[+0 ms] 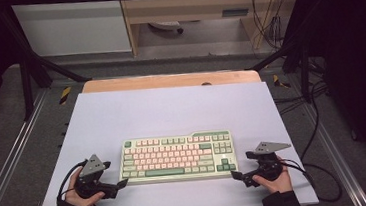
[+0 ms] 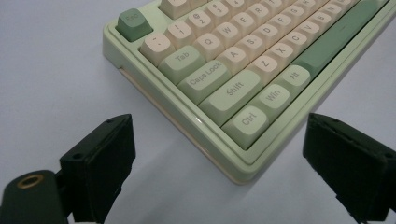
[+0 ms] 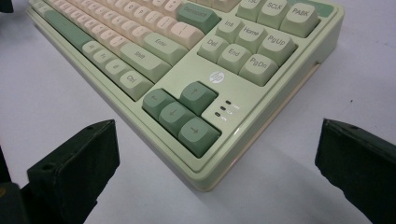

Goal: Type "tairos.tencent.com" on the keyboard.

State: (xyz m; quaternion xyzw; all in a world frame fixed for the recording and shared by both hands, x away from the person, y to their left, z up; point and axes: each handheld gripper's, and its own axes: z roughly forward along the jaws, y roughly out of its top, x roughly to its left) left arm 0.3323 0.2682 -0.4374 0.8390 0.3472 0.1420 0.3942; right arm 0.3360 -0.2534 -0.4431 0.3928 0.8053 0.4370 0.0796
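My left gripper (image 2: 219,154) is sitting with its jaws spread wide, nothing between them but bare mat, and the near-left corner of the keyboard (image 2: 243,172) is lying straight ahead in the gap, close to the tips but not touching either one; the Ctrl key (image 2: 247,122) is the nearest key to me there. My right gripper (image 3: 219,158) is doing the same on the other end: jaws wide apart, holding nothing, with the keyboard's near-right corner and its arrow keys (image 3: 182,114) pointing into the opening. From the high view, the keyboard (image 1: 178,157) is lying flat on the white mat (image 1: 171,109), toward my edge of it, its long axis running left to right across me, so each end is facing one of my hands. My left gripper (image 1: 123,183) and my right gripper (image 1: 235,175) are both angled inward toward the front corners, each just beside its own corner, about equally near. I am holding both hands low over the mat, wrists down near the front edge, forearms coming in from below. I judge the coming move turns on closing in from both ends at once, since the board is too long for one jaw span along its length.
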